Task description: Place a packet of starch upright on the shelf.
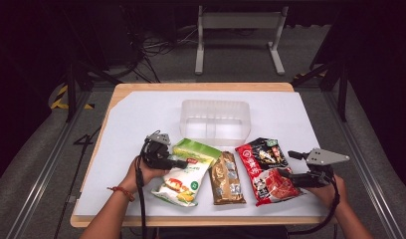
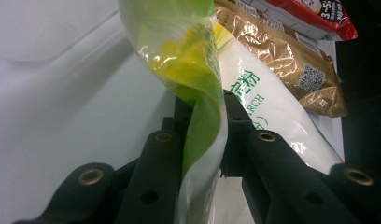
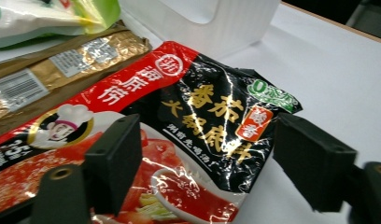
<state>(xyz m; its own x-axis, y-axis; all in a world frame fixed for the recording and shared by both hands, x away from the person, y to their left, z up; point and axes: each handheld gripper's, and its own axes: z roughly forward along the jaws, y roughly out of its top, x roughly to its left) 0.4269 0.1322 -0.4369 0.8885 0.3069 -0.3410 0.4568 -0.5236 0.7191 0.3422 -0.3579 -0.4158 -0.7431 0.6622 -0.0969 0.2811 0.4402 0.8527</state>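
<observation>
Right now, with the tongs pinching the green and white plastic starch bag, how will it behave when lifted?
Probably floppy: the green and white plastic starch bag already folds between the left tongs. Its glossy film looks slippery, so it may slide. The bulging body suggests loose contents that could sag downward.

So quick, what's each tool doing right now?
Left tool: closed on the edge of the green and white bag.
Right tool: open, jaws either side of the red and black packet, not gripping it.
</observation>
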